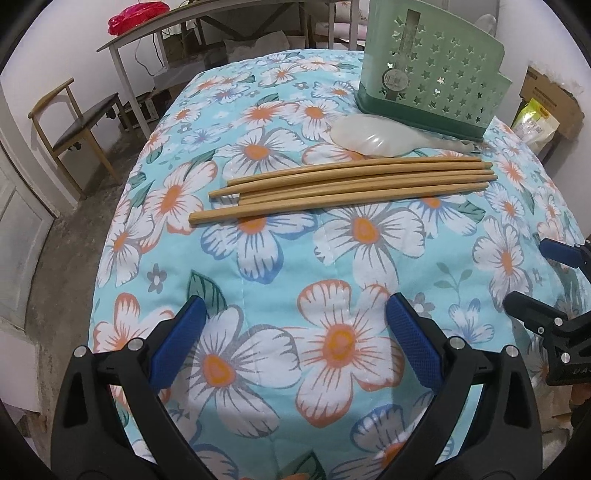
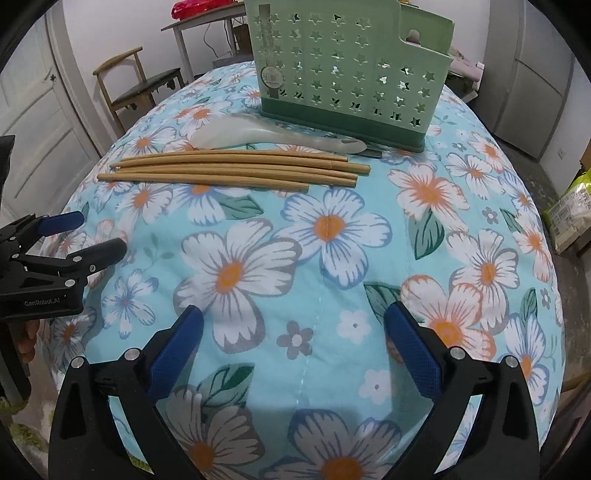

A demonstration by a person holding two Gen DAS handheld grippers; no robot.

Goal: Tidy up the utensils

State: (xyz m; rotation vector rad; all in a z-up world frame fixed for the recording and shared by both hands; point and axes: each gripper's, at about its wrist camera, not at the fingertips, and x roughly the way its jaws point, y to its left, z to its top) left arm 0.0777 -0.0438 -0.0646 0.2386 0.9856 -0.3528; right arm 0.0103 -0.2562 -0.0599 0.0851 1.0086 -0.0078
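Note:
Several wooden chopsticks point(image 1: 343, 184) lie side by side across the flowered tablecloth point(image 1: 295, 258), also in the right wrist view point(image 2: 229, 171). A pale translucent rice paddle point(image 1: 373, 138) lies just behind them point(image 2: 258, 134). A green star-punched utensil holder point(image 1: 428, 74) stands upright behind the paddle point(image 2: 347, 70). My left gripper point(image 1: 295, 325) is open and empty, hovering well in front of the chopsticks. My right gripper point(image 2: 295, 328) is open and empty, also in front of them. Each gripper shows at the edge of the other's view: the right one point(image 1: 532, 273) and the left one point(image 2: 99, 236).
A wooden chair point(image 1: 74, 125) and a white-legged side table point(image 1: 207, 29) with a red bag point(image 1: 138, 16) stand beyond the table's far left. Cardboard boxes and a bag point(image 1: 535, 122) sit to the right. White doors point(image 2: 40, 122) line the left wall.

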